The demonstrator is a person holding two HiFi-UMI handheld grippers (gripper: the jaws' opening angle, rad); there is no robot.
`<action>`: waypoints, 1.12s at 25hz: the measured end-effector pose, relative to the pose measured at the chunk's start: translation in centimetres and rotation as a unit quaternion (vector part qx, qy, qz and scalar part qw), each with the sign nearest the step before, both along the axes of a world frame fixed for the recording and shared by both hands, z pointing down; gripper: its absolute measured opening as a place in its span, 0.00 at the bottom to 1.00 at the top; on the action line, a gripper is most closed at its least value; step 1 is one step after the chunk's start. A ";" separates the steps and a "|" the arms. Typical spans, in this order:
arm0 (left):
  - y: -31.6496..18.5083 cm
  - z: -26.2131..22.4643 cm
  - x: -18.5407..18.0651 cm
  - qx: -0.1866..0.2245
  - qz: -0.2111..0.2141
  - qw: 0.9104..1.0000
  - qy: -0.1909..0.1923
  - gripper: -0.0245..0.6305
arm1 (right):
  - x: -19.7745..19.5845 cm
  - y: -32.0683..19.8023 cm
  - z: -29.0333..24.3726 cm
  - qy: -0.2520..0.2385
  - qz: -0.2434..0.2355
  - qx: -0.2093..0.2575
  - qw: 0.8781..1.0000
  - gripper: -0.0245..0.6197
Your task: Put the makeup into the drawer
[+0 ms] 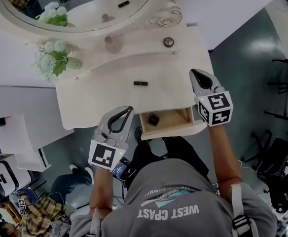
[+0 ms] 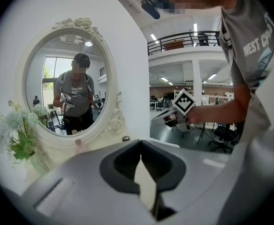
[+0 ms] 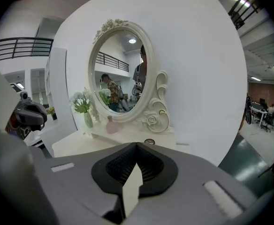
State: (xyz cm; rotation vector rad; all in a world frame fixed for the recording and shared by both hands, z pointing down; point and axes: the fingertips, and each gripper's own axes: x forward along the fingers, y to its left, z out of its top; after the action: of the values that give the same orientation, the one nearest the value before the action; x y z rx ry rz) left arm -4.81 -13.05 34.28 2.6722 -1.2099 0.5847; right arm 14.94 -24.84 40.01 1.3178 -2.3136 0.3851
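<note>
at the far left of the white bench (image 1: 94,102) a vase of pale flowers (image 1: 53,59) stands under the oval mirror (image 1: 80,14), decoration that is no part of the job. next comes the left claw (image 1: 129,110), hovering just off the bench's front edge, beside the open drawer. its own view shows the two jaws pressed together with nothing between them, so it carries nothing and, i judge, is simply held clear. behind it, near the mirror's base, a pink bottle (image 1: 113,44) stands upright.

in the middle of the bench top lies a slim black makeup stick (image 1: 140,83), perhaps a lipstick or a pencil, too small to tell. it lies flat on its side, well apart from both claws, and seems the likeliest next thing to go in. just in front of it the drawer (image 1: 177,116) is pulled out toward the person, open so that things can be dropped straight down. one small dark makeup piece (image 1: 154,119) already sits in its left part. further right and back, a small round pot (image 1: 168,42) rests near the mirror's scrolled foot.

at the right, the right claw (image 1: 195,74) hangs above the bench's right end, jaws likewise closed on nothing. to take the stick, either claw must first open, then come down across its narrow width.
</note>
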 end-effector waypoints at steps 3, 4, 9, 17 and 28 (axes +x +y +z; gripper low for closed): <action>0.1 0.6 0.2 -0.005 0.002 1.000 0.001 0.04 | -0.1 -0.4 0.7 0.001 -0.001 -0.004 1.000 0.04; 0.1 0.7 0.4 -0.005 0.003 1.000 0.001 0.04 | -0.1 -0.6 1.0 0.001 -0.001 -0.005 1.000 0.04; 0.2 1.5 1.0 -0.011 0.006 1.000 0.001 0.04 | 0.1 -1.3 2.4 0.003 -0.002 -0.014 1.000 0.04; 0.4 3.1 1.4 -0.025 0.005 1.000 0.000 0.04 | 0.5 -2.7 4.4 0.010 -0.003 -0.022 1.000 0.04; 0.7 5.0 1.8 -0.036 0.005 0.999 -0.002 0.04 | 0.4 -4.2 6.6 0.022 -0.013 -0.027 0.999 0.04</action>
State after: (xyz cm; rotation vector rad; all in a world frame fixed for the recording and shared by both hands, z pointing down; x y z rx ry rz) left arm -3.02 -12.36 39.29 2.6200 -1.1530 0.6231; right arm 15.29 -29.04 46.57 1.2576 -2.2654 0.4042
